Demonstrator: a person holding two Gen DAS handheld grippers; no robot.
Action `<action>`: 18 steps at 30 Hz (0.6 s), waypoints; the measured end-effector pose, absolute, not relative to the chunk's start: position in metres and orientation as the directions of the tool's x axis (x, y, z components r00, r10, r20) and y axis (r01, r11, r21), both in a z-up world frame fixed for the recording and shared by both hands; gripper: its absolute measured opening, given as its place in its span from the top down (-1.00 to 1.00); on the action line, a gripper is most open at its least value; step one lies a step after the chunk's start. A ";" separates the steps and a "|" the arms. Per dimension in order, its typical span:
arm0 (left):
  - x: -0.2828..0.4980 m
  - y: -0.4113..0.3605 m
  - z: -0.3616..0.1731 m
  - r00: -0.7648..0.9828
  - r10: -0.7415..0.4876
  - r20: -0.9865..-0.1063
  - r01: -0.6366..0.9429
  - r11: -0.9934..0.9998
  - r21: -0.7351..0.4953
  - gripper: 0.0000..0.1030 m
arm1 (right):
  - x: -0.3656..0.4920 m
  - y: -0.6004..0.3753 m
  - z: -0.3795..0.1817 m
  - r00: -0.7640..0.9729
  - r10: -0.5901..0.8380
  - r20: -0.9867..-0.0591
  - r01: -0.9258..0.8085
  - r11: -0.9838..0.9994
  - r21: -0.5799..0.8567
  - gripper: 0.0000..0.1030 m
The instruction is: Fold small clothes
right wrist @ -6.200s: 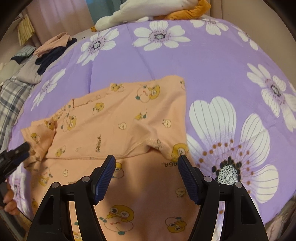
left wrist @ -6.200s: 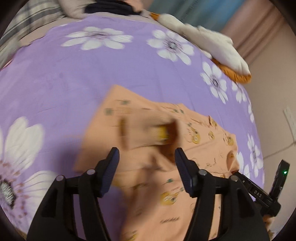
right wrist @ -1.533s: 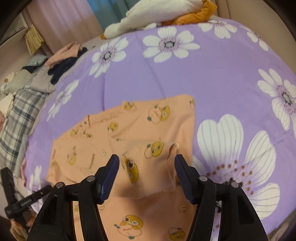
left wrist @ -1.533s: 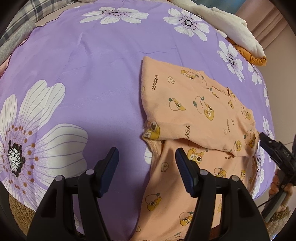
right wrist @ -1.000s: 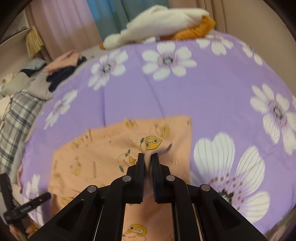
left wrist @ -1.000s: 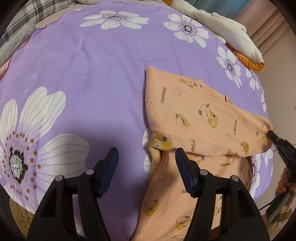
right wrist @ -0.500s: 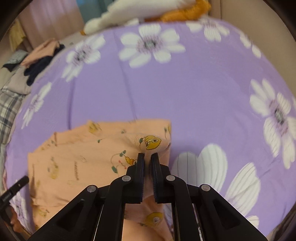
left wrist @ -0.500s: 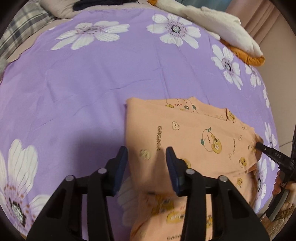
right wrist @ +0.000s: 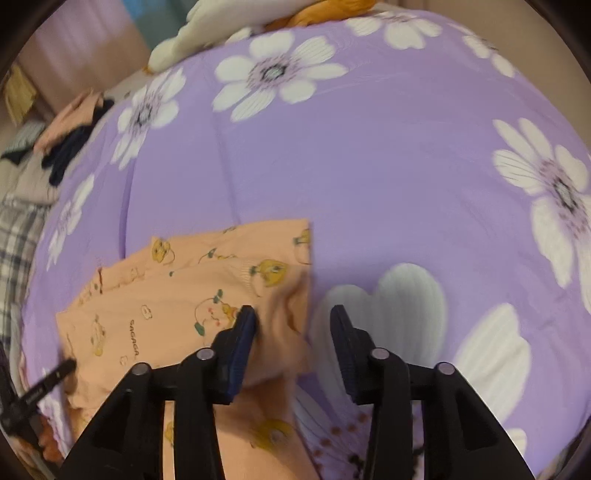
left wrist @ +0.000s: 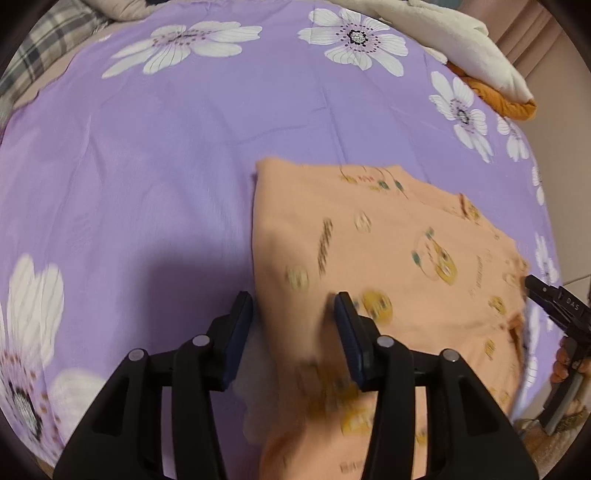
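A small peach garment with yellow duck prints [left wrist: 369,236] lies folded over itself on the purple flowered bedsheet [left wrist: 147,166]. My left gripper [left wrist: 293,325] is open, its jaws straddling the garment's near left corner. The right gripper's tip shows at the garment's far right edge in the left wrist view [left wrist: 543,295]. In the right wrist view the garment [right wrist: 177,302] lies left of centre. My right gripper [right wrist: 293,332] is open, its jaws astride the loose right edge of the folded layer. The left gripper's tip shows at the garment's left edge [right wrist: 55,373].
A white and orange pile [left wrist: 461,40] lies at the far end of the bed, also in the right wrist view [right wrist: 236,22]. Dark and pink clothes [right wrist: 70,129] and plaid fabric [right wrist: 14,243] lie at the left. The bed edge is near the right.
Half a second ago my right gripper was shut on the garment's edge; it has opened and let the folded layer drop. My left gripper has opened wider. The upper layer now lies folded forward.
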State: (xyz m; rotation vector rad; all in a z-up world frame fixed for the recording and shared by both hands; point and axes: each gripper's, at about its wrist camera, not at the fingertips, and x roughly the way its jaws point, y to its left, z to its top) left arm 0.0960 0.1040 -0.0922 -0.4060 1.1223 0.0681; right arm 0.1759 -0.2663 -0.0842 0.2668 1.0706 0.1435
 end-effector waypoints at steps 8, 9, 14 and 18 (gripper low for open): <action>0.059 0.083 -0.094 0.437 -0.187 -0.880 -0.213 0.929 -0.304 -0.07 | 0.164 -0.269 -0.104 0.446 0.336 -0.830 0.018 0.923 0.384 0.23; 0.058 0.080 -0.094 0.439 -0.177 -0.881 -0.211 0.933 -0.293 -0.07 | 0.164 -0.268 -0.104 0.448 0.343 -0.826 0.014 0.921 0.390 0.45; 0.062 0.080 -0.099 0.443 -0.152 -0.884 -0.218 0.938 -0.270 -0.05 | 0.162 -0.264 -0.093 0.480 0.331 -0.812 -0.006 0.927 0.374 0.84; 0.061 0.084 -0.100 0.449 -0.143 -0.882 -0.230 0.935 -0.269 -0.06 | 0.151 -0.280 -0.078 0.535 0.313 -0.785 0.023 0.923 0.384 0.86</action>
